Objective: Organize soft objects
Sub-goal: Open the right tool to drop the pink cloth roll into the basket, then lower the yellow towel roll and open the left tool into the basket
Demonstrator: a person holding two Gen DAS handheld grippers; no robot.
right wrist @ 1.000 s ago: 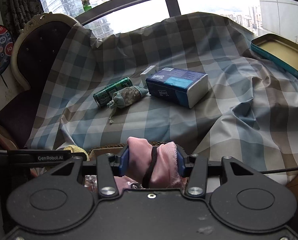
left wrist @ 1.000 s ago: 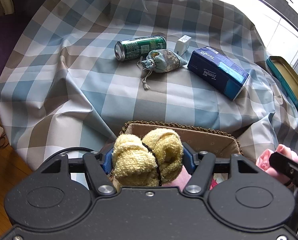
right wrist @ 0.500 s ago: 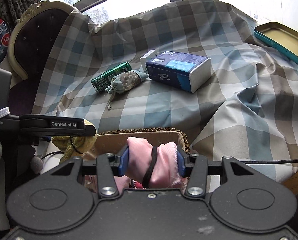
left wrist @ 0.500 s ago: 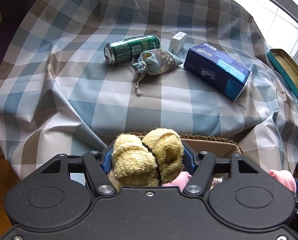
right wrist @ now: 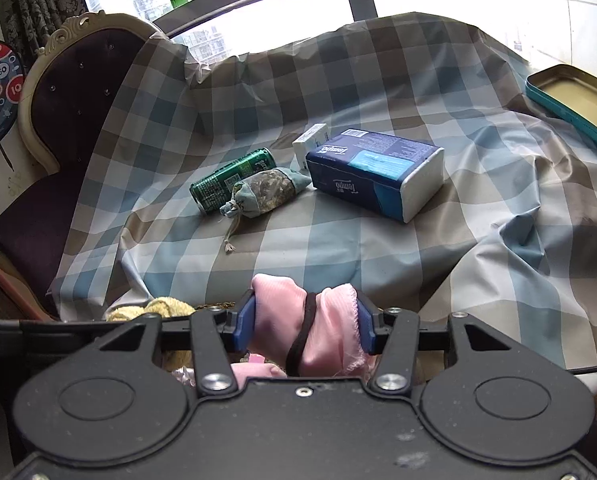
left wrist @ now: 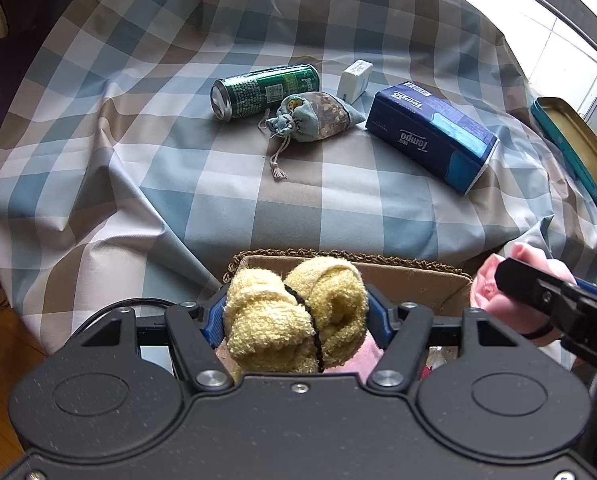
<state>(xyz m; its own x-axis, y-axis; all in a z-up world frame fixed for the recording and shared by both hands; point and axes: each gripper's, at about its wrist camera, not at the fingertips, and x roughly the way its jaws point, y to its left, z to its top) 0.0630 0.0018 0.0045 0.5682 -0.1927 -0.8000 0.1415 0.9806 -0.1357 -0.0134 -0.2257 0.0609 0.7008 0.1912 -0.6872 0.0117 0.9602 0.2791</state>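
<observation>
My left gripper [left wrist: 296, 312] is shut on a yellow towel roll [left wrist: 294, 320] bound with a black band, and holds it over the near end of a woven-rimmed basket [left wrist: 398, 265]. Pink cloth [left wrist: 364, 354] lies in the basket beneath it. My right gripper [right wrist: 304, 320] holds a pink cloth roll [right wrist: 330, 332] with a black band. Its jaws are opening, with the blue pads still against the roll. In the left wrist view the pink roll [left wrist: 498, 304] shows at the right, beside the basket's right end. The yellow roll [right wrist: 158, 306] shows low left in the right wrist view.
On the checked cloth [left wrist: 338, 208] lie a green can [left wrist: 266, 90], a drawstring pouch [left wrist: 314, 118], a small white box [left wrist: 355, 79] and a blue tissue pack [left wrist: 430, 134]. A teal tin [left wrist: 574, 144] sits at the right edge. A dark chair [right wrist: 70, 120] stands at the left.
The right gripper has shifted with the pink roll, and its pads stand slightly wider apart. The pink roll shows higher at the right of the left wrist view. The left gripper has hardly moved.
</observation>
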